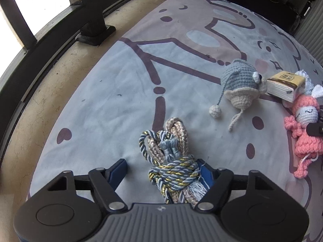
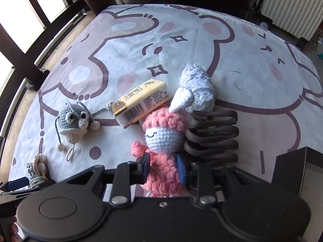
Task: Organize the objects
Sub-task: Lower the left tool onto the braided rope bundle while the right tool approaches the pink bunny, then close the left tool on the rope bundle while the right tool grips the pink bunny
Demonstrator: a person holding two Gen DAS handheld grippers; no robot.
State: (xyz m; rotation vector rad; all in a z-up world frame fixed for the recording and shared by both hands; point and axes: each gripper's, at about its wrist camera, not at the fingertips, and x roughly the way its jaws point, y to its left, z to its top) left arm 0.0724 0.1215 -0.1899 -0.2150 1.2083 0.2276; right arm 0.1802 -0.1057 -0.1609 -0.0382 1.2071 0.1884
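Observation:
My left gripper (image 1: 161, 171) is open; a bundle of blue, gold and beige cords (image 1: 171, 161) lies on the cloth between its fingers, against the right one. My right gripper (image 2: 163, 169) is shut on the body of a pink crochet doll (image 2: 163, 139) with a white face. A grey crochet mouse (image 1: 240, 82) lies ahead of the left gripper and also shows in the right wrist view (image 2: 73, 124). A yellow tissue pack (image 2: 141, 102) and a white lace roll (image 2: 196, 86) lie behind the doll.
Everything rests on a table covered by a cartoon bear cloth (image 2: 242, 64). A black coiled clip (image 2: 214, 135) sits right of the doll. A window frame (image 1: 50, 30) runs along the left; a white radiator (image 2: 292, 6) stands at the back right.

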